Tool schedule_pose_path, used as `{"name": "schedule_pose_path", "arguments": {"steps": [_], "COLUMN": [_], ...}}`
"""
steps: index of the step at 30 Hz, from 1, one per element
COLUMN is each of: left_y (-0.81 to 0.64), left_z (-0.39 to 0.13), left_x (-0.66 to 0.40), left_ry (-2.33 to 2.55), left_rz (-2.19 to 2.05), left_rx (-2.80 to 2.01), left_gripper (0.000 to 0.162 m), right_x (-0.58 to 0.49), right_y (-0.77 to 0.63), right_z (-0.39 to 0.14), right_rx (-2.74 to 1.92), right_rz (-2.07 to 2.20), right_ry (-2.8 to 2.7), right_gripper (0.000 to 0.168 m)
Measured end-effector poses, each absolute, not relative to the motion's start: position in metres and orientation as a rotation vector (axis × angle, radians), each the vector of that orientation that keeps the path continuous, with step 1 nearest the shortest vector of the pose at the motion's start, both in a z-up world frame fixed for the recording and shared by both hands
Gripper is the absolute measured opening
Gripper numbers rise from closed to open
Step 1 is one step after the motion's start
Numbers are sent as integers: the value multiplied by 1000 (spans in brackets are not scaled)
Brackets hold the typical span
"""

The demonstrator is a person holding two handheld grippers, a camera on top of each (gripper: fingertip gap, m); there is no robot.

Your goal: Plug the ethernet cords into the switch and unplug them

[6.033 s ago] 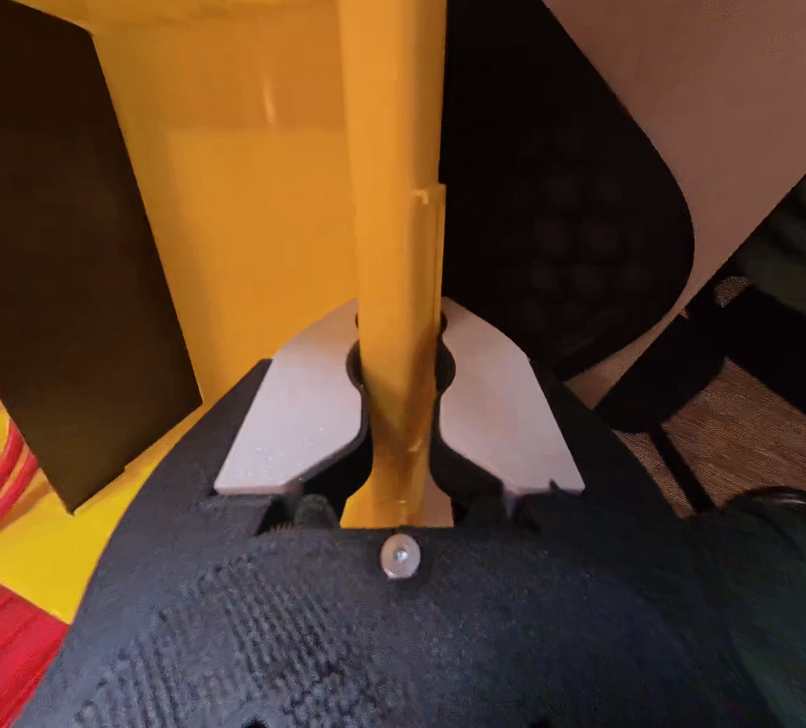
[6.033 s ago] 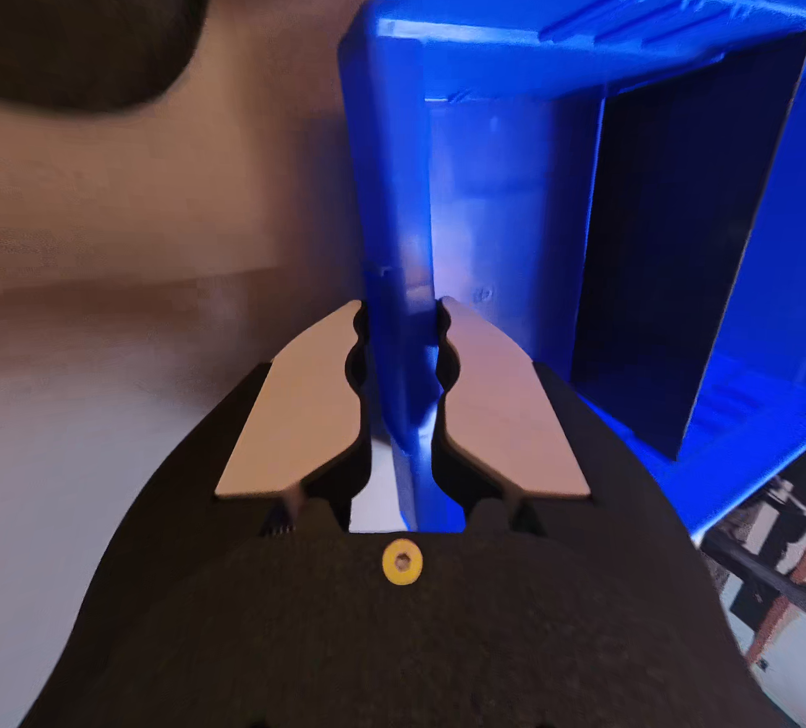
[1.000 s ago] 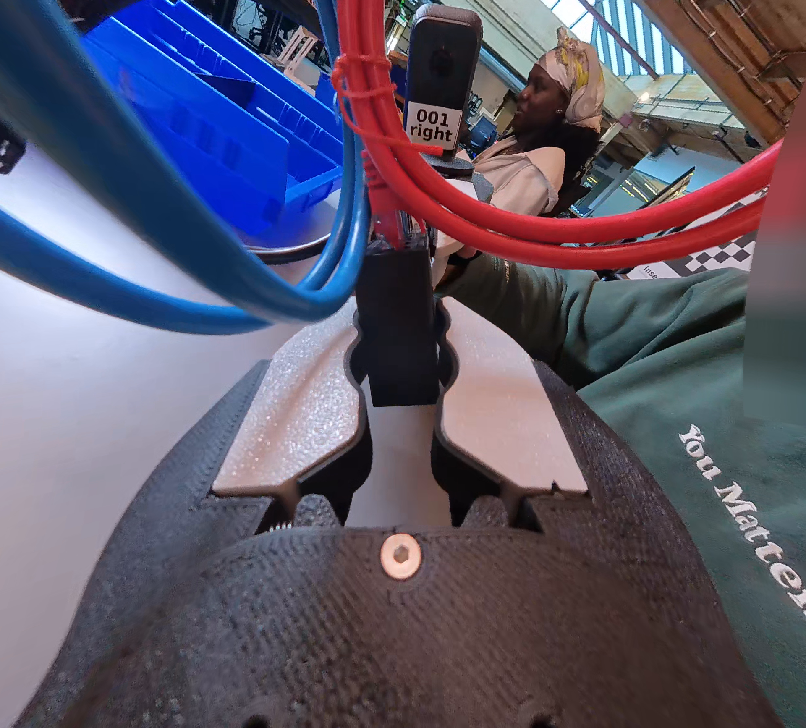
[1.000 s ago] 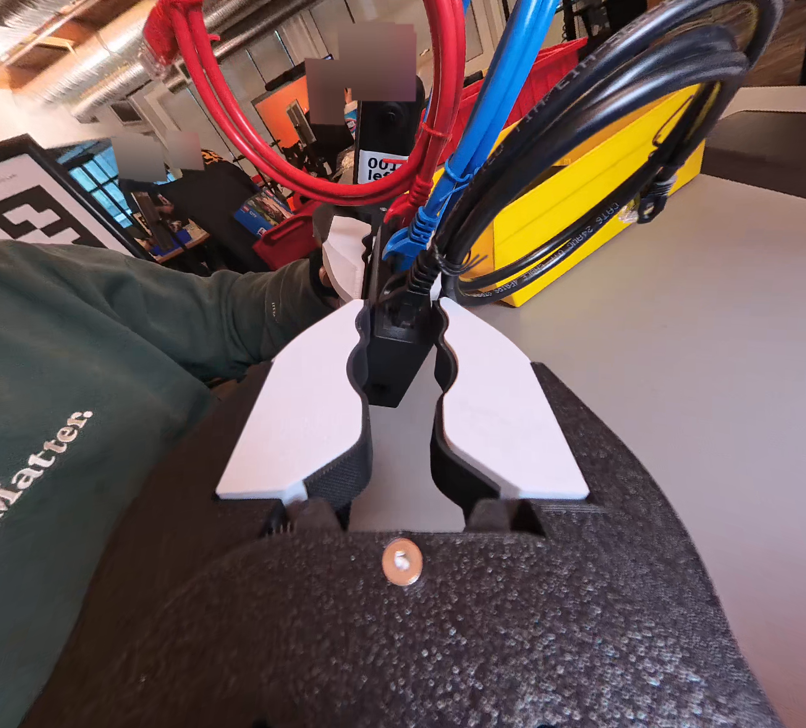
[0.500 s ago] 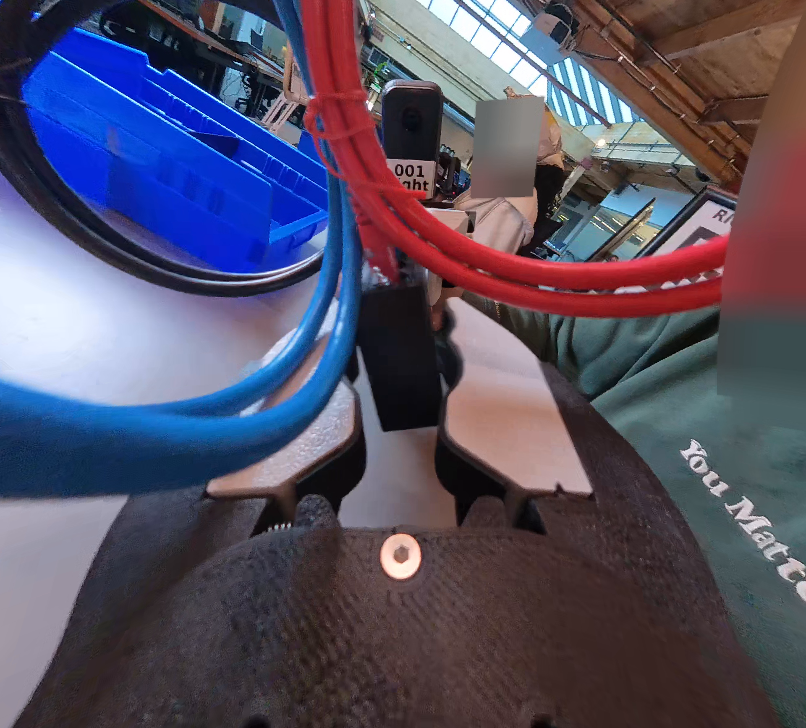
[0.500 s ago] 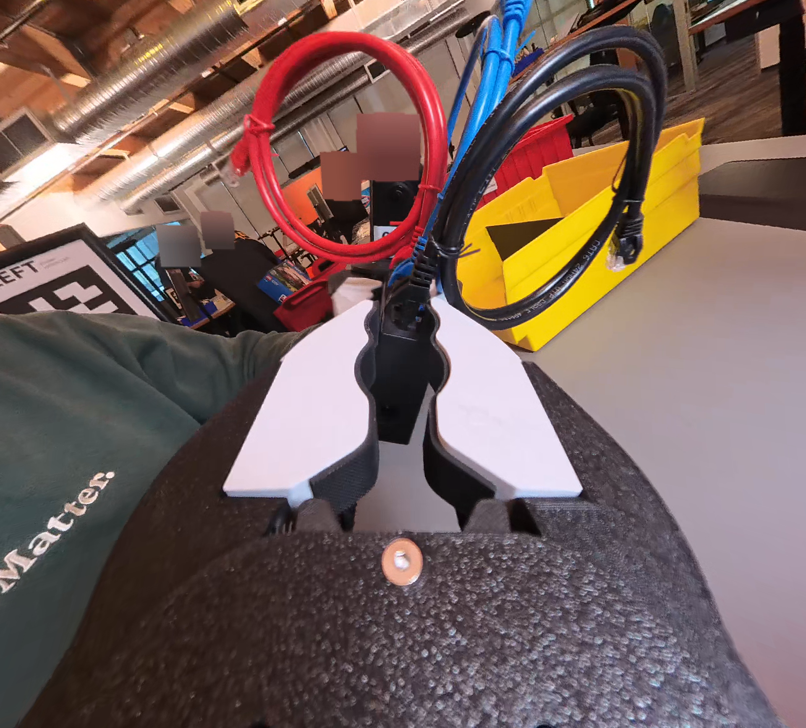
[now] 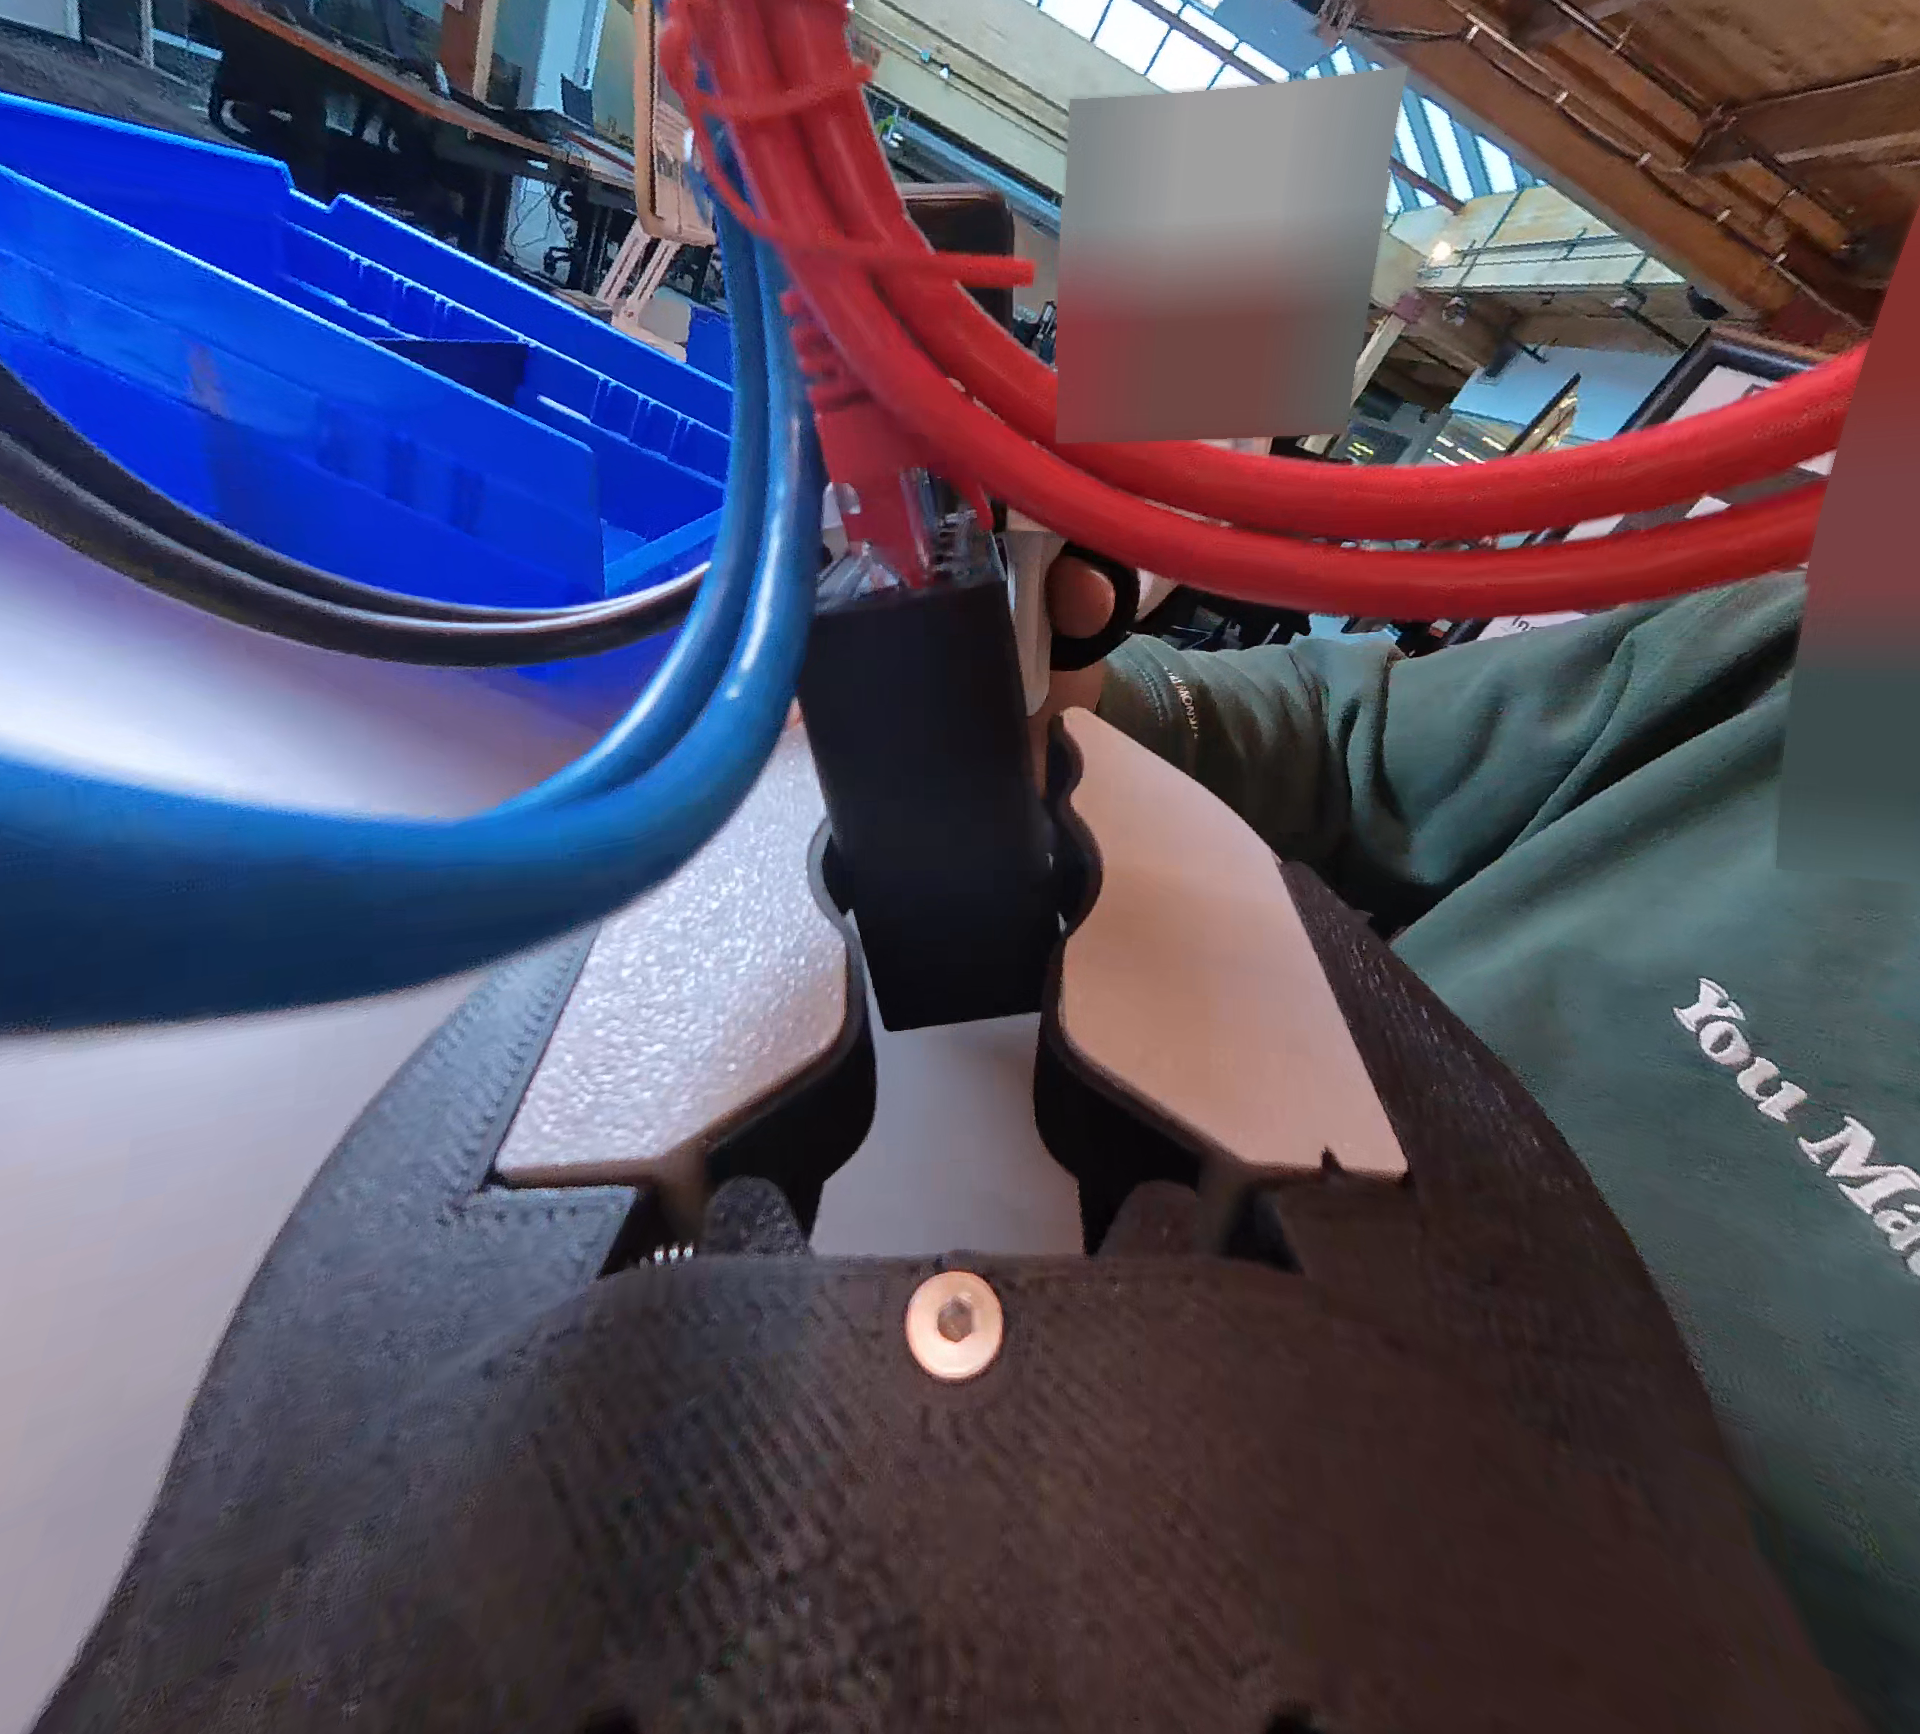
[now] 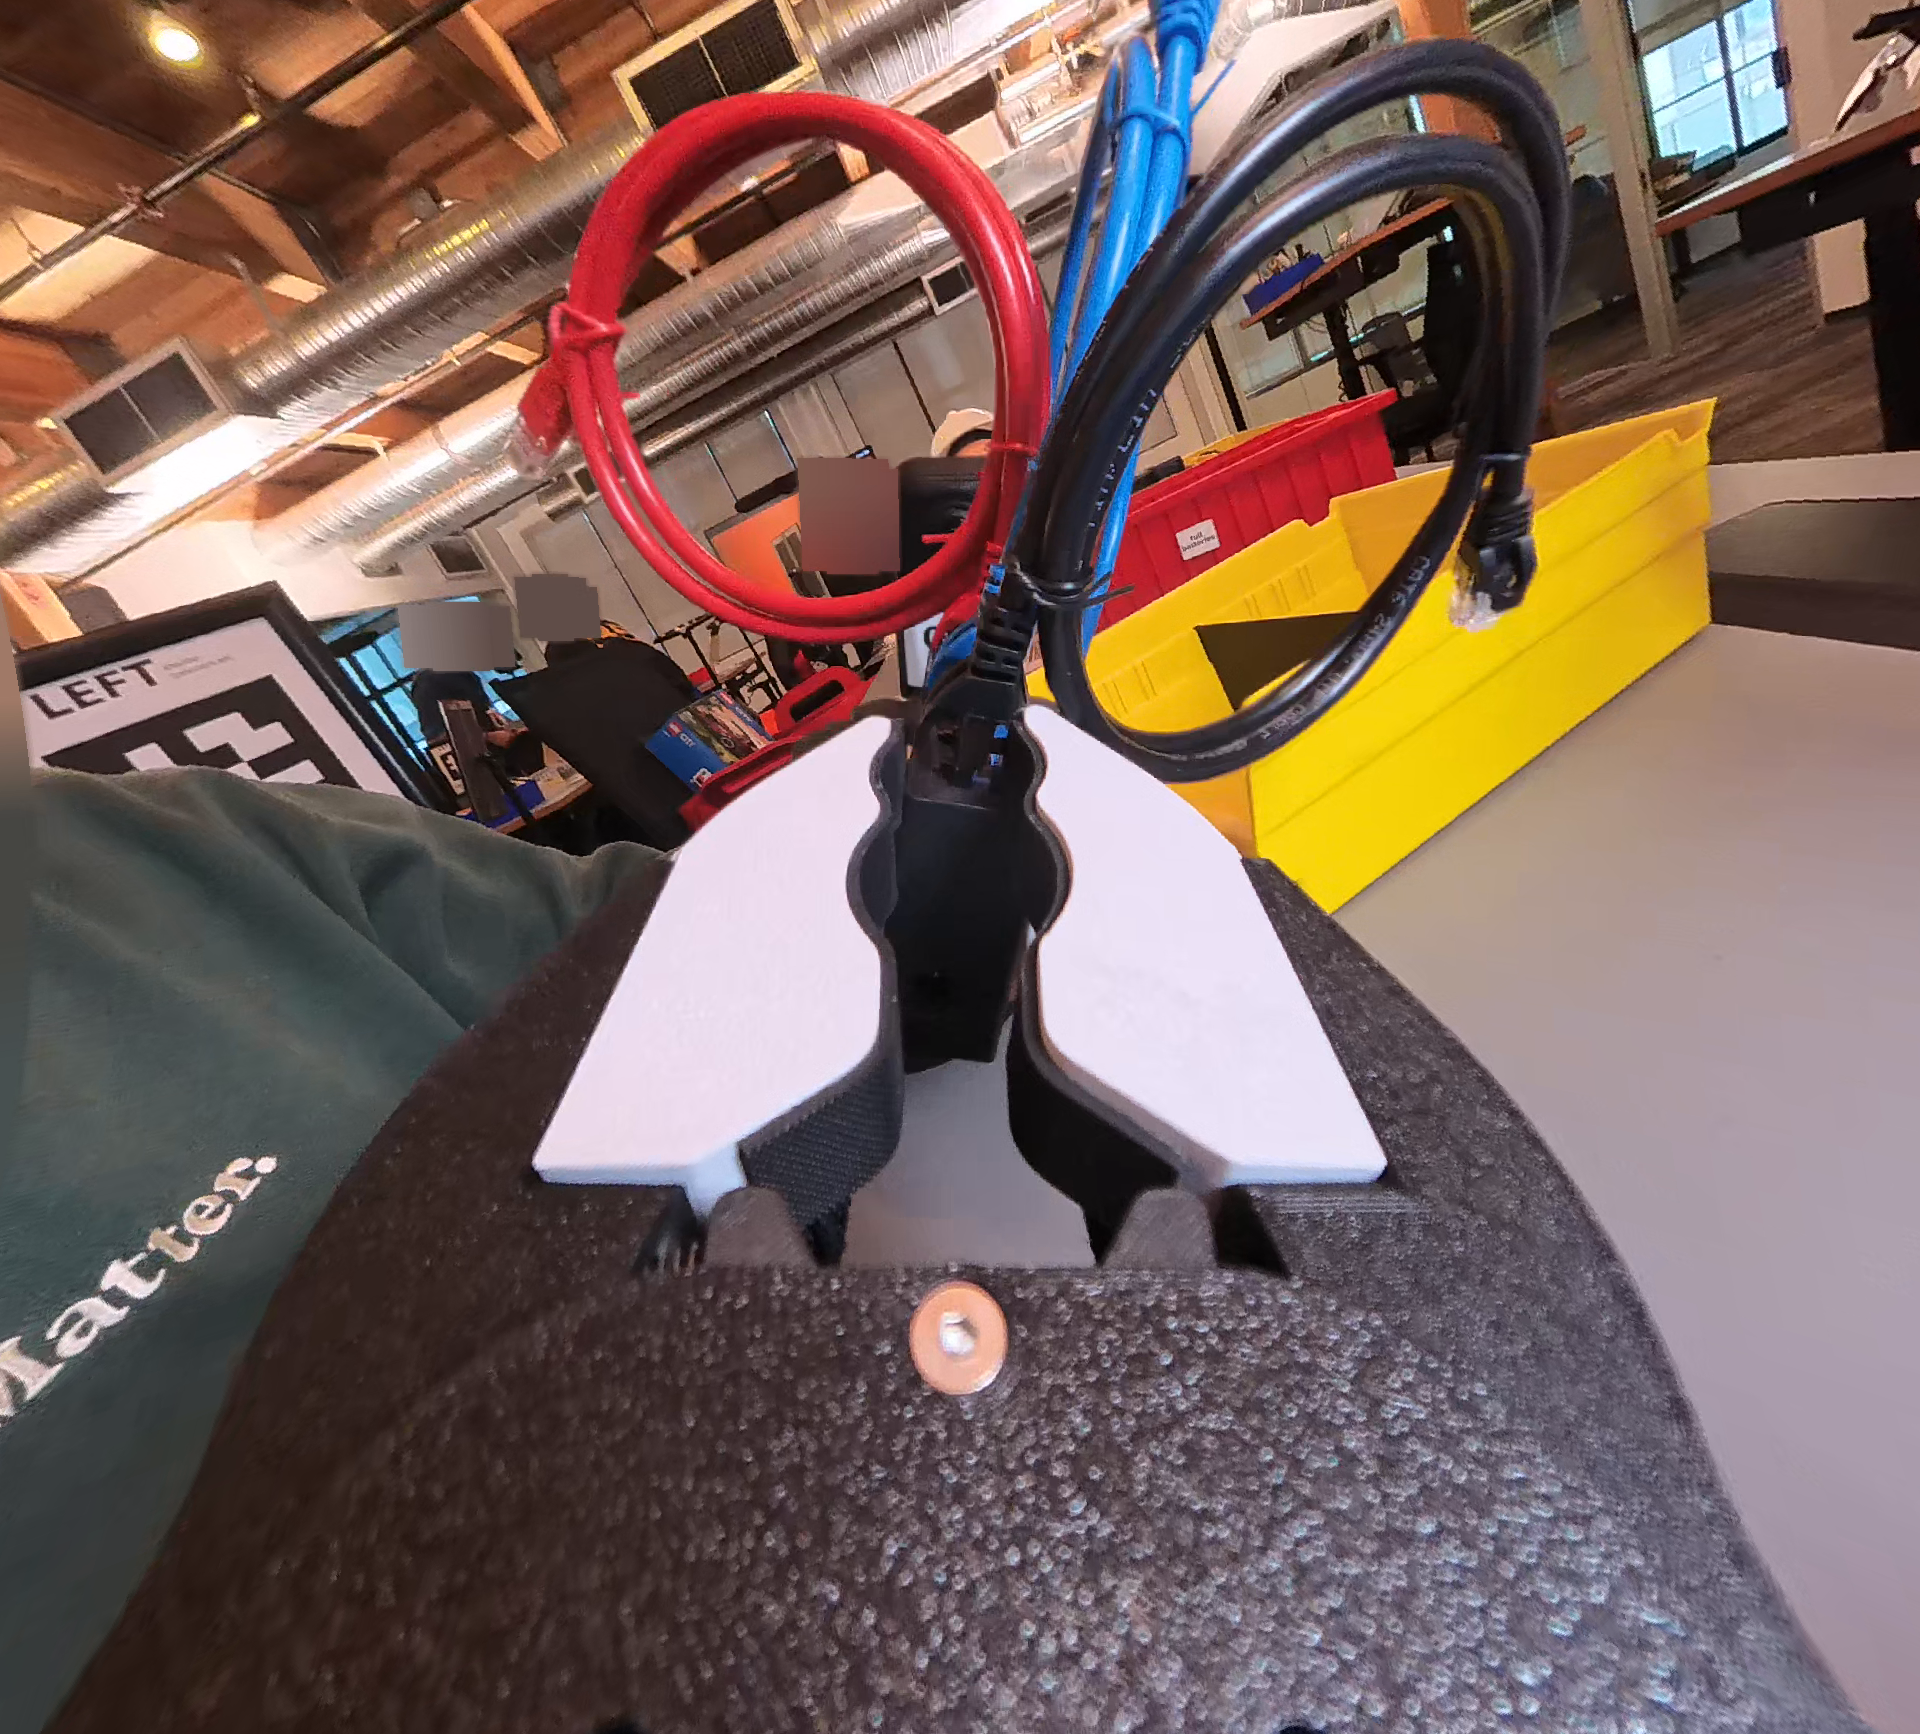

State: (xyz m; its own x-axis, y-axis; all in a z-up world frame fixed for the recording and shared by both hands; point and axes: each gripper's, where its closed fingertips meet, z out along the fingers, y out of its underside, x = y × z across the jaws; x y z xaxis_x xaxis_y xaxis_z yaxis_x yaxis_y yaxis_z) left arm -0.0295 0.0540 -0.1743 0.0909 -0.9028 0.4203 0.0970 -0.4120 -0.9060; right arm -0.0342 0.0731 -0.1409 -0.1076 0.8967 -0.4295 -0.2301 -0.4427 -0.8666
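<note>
1. Gripping the black switch (image 7: 940, 811) from one end, the left gripper (image 7: 948, 863) has its jaws closed against the switch's two sides, with the body tilted slightly off upright between the pale fingers (image 7: 696, 1009).
2. The right gripper (image 8: 954, 853) clamps the same switch (image 8: 951, 936) from the opposite end, its jaws pressed onto the narrow black body between the white fingers (image 8: 748, 957).
3. The switch is thus held between the two grippers above the grey bench (image 8: 1662, 957); whether it touches the bench cannot be told.
4. Three coiled ethernet cords rise from the switch's top face: a red cord (image 8: 831, 354), a blue cord (image 8: 1164, 157) and a black cord (image 8: 1434, 396).
5. In the left wrist view the red cord's plug (image 7: 878, 479) sits in a port at the top of the switch, with the blue cord (image 7: 727, 645) looping just beside it.
6. Each coil is bound with a tie, and the black cord's free plug (image 8: 1496, 552) hangs loose.
7. A yellow bin (image 8: 1455, 676) stands on the bench behind the cords, with a red bin (image 8: 1268, 479) beyond it.
8. A blue bin (image 7: 364, 437) stands on the bench on the other side.
9. A green sleeve (image 7: 1455, 749) of the person reaches in behind the switch.
</note>
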Motion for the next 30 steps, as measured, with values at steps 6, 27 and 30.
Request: {"name": "schedule_pose_path", "arguments": {"steps": [6, 27, 30], "left_y": [57, 54, 54], "left_z": [-178, -193, -195], "left_x": [-36, -32, -32], "left_ry": [881, 869, 867], "left_rz": [-1393, -1485, -1475], "left_rx": [-1583, -1704, -1720], "left_gripper": [31, 31, 31], "right_x": [-35, -22, -22], "right_y": [74, 77, 77], "right_z": [-147, -163, -164], "right_rx": [-1354, -1547, -1565], "right_rz": [1611, 1639, 1653], "right_ry": [-897, -1041, -1030], "right_gripper": [18, 16, 17]}}
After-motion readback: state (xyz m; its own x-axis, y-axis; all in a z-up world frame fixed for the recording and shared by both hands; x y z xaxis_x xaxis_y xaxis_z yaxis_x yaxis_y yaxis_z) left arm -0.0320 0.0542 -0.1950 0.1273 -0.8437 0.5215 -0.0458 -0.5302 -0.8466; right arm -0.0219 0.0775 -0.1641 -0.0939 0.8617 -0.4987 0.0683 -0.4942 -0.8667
